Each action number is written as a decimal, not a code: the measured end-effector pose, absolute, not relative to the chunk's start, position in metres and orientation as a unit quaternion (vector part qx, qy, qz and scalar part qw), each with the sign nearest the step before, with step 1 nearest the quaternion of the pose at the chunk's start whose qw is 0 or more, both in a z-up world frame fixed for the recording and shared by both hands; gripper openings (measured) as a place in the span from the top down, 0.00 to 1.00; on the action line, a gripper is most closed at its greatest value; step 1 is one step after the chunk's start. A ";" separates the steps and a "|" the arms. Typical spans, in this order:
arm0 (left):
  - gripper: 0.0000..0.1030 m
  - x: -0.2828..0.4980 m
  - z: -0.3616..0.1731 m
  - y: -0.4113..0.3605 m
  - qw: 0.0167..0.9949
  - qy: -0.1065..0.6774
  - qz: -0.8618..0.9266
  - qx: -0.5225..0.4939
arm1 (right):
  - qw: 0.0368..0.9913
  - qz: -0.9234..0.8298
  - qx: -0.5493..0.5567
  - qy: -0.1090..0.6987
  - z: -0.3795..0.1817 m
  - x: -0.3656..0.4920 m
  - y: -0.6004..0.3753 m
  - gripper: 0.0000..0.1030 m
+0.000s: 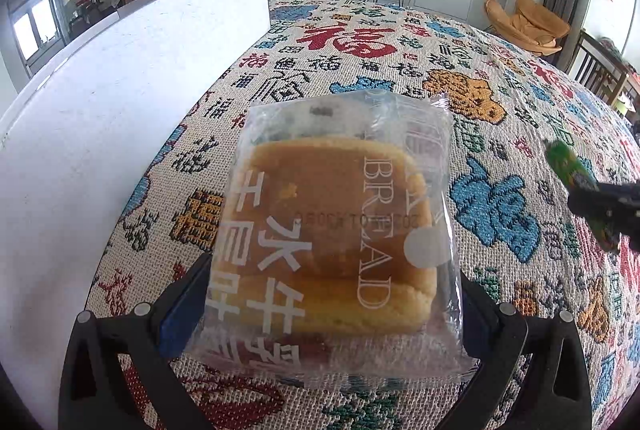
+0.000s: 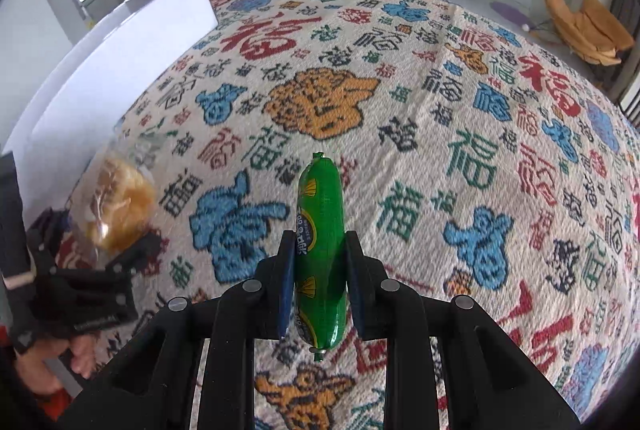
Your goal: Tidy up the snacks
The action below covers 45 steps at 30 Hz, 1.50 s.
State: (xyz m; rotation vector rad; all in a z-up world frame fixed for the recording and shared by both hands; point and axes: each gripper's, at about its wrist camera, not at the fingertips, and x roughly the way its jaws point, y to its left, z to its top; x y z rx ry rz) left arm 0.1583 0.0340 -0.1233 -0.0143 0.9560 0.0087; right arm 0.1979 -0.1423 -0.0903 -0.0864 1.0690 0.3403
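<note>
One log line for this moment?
left gripper: open around clear-wrapped bread bun | right gripper: shut on green sausage stick | patterned cloth

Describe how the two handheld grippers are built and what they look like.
Both the left gripper and the right gripper are matte black plastic with open, strut-like frames, round silver pivot pins, and flat dark-blue pads on the fingers' inner faces. No cables or sleeves show.

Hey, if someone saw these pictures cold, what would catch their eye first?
Probably the bright green sausage, clamped upright between the right gripper's fingers above the busy patterned cloth. Next, the wrapped bread lying on that cloth between the left gripper's wide-open fingers, beside a white box on the left.
</note>
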 end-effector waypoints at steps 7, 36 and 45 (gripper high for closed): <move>0.04 0.151 -0.116 0.040 0.897 0.441 -0.010 -0.031 | 0.833 0.150 -0.003 0.532 -0.104 0.192 -0.166 0.49; 0.23 0.078 0.027 0.324 0.896 0.383 0.194 -0.117 | 0.771 0.454 0.102 0.434 0.049 0.174 0.145 0.76; 0.02 0.051 0.013 0.322 0.900 0.364 0.218 -0.102 | 0.778 0.429 0.031 0.458 0.013 0.155 0.181 0.50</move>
